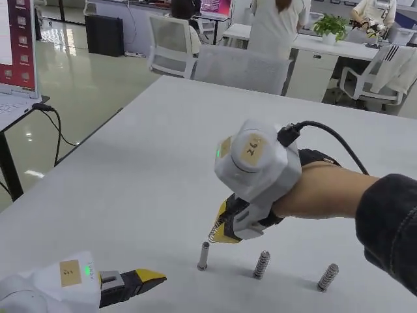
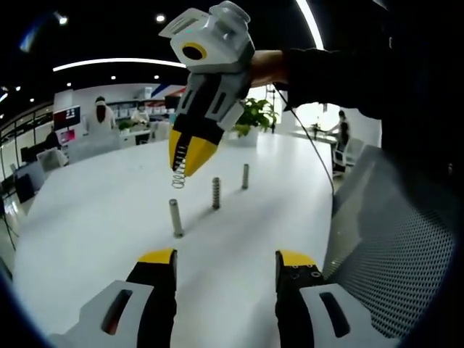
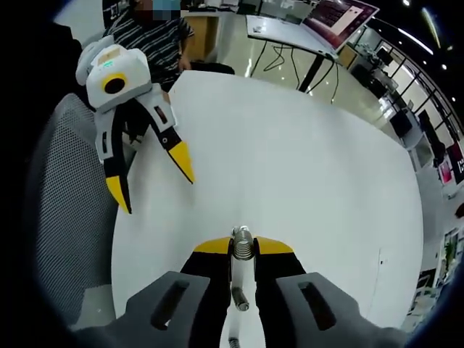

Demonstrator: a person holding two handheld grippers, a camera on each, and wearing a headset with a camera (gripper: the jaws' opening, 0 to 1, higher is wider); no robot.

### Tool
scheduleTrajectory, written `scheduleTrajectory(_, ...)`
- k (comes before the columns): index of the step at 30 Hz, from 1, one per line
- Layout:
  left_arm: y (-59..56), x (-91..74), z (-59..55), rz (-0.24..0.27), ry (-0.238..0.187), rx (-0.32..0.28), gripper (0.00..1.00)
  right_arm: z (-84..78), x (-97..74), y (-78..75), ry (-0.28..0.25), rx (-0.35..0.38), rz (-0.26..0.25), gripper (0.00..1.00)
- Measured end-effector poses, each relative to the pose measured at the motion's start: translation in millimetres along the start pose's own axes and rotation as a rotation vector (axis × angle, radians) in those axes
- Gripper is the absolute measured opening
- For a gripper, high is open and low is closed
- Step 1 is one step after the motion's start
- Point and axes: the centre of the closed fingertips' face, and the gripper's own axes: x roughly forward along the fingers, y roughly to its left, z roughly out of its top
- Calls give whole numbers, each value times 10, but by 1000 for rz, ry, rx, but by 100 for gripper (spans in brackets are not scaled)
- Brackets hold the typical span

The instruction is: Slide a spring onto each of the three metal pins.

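White table (image 1: 130, 169): laptop (image 1: 16, 52) at upper left of the head view, chairs (image 1: 171, 49) and plant (image 1: 330, 26) along the top. Three upright pins stand in a row at lower centre, in open view: left pin (image 1: 204, 255) bare, middle pin (image 1: 261, 264) and right pin (image 1: 328, 277) already sprung. Right gripper (image 1: 221, 233), centre, just above the left pin, jaws narrow and clamped on a loose spring (image 1: 214, 229) that hangs from the tips, clear of the pin; Left gripper (image 1: 153, 279), lower left, apart from the pins, jaws spread wide in its own view, holding nothing.
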Motion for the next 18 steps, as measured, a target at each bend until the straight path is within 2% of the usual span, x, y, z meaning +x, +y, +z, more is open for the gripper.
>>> scheduleTrajectory(7,49,-23,26,21,-20,-13,51,-31,82,-16,21,-1,18,8)
scheduleTrajectory(11,74,-36,47,36,-38,-1,53,-32,108,-17,25,1,25,8)
scheduleTrajectory(18,83,-46,29,39,-33,-14,53,-21,143,-9,29,0,33,8)
